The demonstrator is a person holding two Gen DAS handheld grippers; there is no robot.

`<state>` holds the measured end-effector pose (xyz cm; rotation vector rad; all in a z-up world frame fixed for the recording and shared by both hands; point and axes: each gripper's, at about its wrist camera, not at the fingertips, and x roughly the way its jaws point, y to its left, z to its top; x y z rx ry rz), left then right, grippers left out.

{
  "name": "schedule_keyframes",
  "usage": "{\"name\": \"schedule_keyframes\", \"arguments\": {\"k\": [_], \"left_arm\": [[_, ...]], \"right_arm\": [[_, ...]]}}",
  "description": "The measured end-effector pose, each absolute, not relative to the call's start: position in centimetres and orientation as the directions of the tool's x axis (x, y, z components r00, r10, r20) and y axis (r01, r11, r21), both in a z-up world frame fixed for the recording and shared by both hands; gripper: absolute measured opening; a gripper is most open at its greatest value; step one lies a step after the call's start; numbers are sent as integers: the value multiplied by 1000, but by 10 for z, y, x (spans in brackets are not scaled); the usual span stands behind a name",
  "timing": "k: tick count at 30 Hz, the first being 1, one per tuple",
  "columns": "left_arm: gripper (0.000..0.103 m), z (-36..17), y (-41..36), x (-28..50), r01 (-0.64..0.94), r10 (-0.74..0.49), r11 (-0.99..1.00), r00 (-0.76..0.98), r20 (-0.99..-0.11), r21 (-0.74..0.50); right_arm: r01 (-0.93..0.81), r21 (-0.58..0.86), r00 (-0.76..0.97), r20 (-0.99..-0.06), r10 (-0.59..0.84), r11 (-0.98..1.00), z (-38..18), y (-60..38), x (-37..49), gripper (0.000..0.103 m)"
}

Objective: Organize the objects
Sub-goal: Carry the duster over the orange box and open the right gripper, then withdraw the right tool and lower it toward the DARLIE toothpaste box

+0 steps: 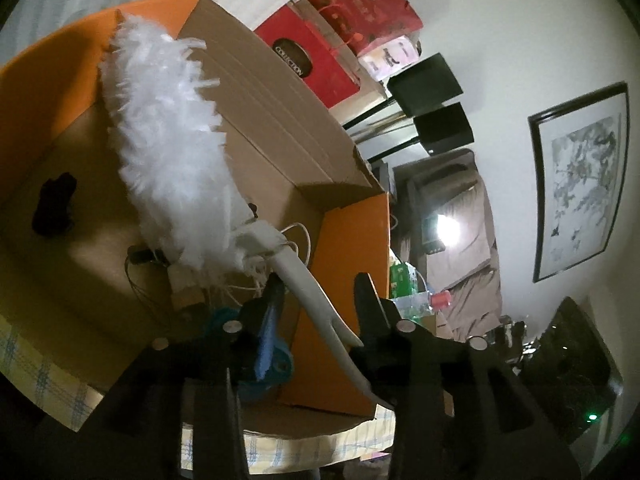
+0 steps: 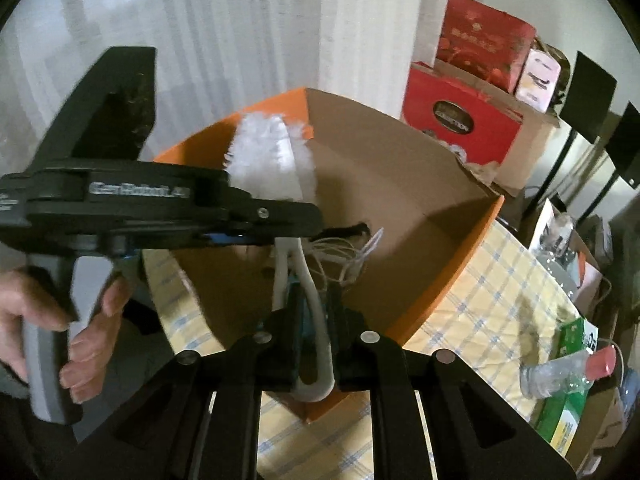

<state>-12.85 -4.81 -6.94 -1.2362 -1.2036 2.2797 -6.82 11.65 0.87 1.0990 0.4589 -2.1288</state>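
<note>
duster [image 1: 172, 152] in box [image 1: 280, 92], box on table [image 2: 500, 300].

A lived-in home: framed picture [image 1: 580, 180] on the wall, white curtains [image 2: 240, 32], red gift boxes [image 2: 460, 120], checked tablecloth [image 2: 500, 280].

Left tool [image 1: 320, 292] parted, right tool [image 2: 310, 304] clamped

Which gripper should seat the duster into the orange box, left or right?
Right, probably. The right gripper is shut on the duster handle over the orange box; the left gripper pads stand apart from the handle.
</note>
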Motion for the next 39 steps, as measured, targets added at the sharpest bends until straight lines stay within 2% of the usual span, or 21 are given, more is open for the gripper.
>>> {"name": "schedule_keyframes", "arguments": {"k": [3, 5, 10, 13, 15, 18, 19, 21, 24, 27, 32, 39], "left_arm": [[47, -65, -46, -126, 114, 593, -619, -582, -557, -777], [61, -56, -44, -122, 87, 596, -631, -582, -554, -771], [78, -34, -45, -113, 44, 545, -706, -604, -582, -706], [78, -33, -50, -114, 53, 530, -721, -600, -599, -691], [79, -34, -54, -114, 61, 529, -717, -600, -600, -694], [83, -35, -59, -113, 67, 523, -719, -602, -603, -692], [87, -36, -60, -112, 70, 516, -725, -604, -608, -685], [91, -35, -61, -112, 67, 507, -736, -605, -614, -674], [95, -34, -60, -110, 56, 485, -767, -601, -635, -639], [98, -30, -57, -108, 33, 465, -797, -604, -647, -603], [102, -16, -41, -101, -30, 407, -868, -617, -674, -496], [103, 1, -15, -89, -99, 347, -922, -634, -691, -373]], "right_arm": [[696, -7, -416, -819, -395, -718, -2, 115, -69, 10], [683, -23, -418, -832, -364, -730, -13, 113, -71, 10], [663, -3, -433, -818, -379, -749, -21, 114, -68, 11], [648, 38, -439, -797, -414, -761, -15, 119, -64, 20], [636, 62, -453, -777, -437, -769, -7, 123, -62, 31], [609, 81, -480, -754, -448, -789, 3, 131, -58, 38], [598, 85, -488, -750, -446, -797, 5, 133, -57, 41], [574, 85, -509, -743, -435, -815, 9, 139, -54, 58], [530, 71, -544, -737, -402, -845, 13, 148, -51, 72], [481, 67, -569, -734, -369, -874, 14, 160, -47, 81], [399, 86, -590, -738, -328, -913, 15, 182, -39, 84], [321, 83, -622, -733, -276, -943, 16, 208, -31, 90]]}}
